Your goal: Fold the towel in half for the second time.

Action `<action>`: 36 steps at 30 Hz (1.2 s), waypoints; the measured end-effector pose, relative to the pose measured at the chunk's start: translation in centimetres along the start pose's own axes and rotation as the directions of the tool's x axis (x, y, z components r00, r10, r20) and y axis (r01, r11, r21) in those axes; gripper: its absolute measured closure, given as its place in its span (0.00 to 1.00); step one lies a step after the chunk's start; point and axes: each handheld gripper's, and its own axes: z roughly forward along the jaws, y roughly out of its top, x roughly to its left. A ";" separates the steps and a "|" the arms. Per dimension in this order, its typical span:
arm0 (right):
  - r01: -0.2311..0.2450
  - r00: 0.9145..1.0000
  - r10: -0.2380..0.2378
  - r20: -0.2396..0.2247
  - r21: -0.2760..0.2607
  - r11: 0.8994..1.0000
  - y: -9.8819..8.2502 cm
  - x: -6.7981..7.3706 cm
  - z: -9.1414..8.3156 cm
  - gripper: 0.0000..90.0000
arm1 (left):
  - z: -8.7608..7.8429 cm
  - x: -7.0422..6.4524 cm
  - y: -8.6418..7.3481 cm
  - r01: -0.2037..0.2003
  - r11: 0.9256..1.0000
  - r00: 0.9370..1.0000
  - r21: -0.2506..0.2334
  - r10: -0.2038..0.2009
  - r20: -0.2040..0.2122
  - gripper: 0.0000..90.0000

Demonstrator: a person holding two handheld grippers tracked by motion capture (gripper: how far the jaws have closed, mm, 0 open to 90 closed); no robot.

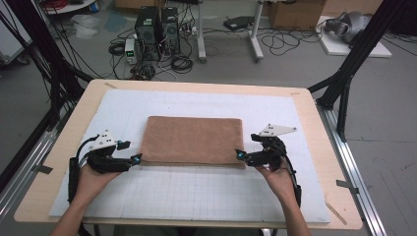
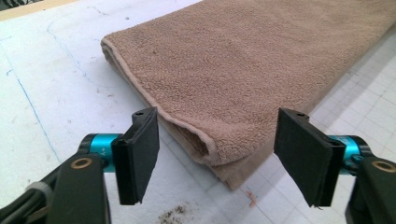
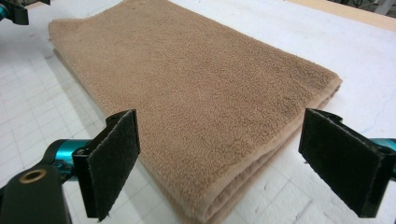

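A brown towel (image 1: pixel 192 140), folded into a flat rectangle, lies in the middle of the white gridded mat (image 1: pixel 196 194). My left gripper (image 1: pixel 134 158) rests low at the towel's near-left corner. Its jaws stand open on either side of that folded corner (image 2: pixel 215 154) and do not press it. My right gripper (image 1: pixel 239 155) sits at the near-right corner, also open, with the towel's layered edge (image 3: pixel 219 196) between its spread pads and untouched. Both grippers point inward toward each other along the towel's near edge.
The mat covers a light wooden table (image 1: pixel 74 123) with bare margins all round. Black frame posts (image 1: pixel 344 83) stand at both sides, and metal rails (image 1: pixel 354 167) run along the table edges. Beyond the far edge are computer towers (image 1: pixel 157 32), cables and boxes on the floor.
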 end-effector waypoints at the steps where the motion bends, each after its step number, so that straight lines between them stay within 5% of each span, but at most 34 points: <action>1: -0.002 1.000 0.002 0.000 -0.006 1.000 -0.1 0.0 -0.2 0.13 | -0.1 0.0 0.0 -0.006 1.000 1.000 0.001 0.006 0.000 0.33; 21: 0.018 0.999 -0.016 0.034 -0.059 0.998 -2.0 1.3 -4.0 0.13 | -1.6 -1.1 -1.0 -0.016 1.000 1.000 -0.007 0.016 0.001 0.19; 36: 0.041 0.998 -0.037 0.049 -0.067 0.997 -3.5 2.3 -6.0 0.13 | -2.6 -1.1 -1.5 -0.013 1.000 1.000 -0.018 0.013 -0.004 0.18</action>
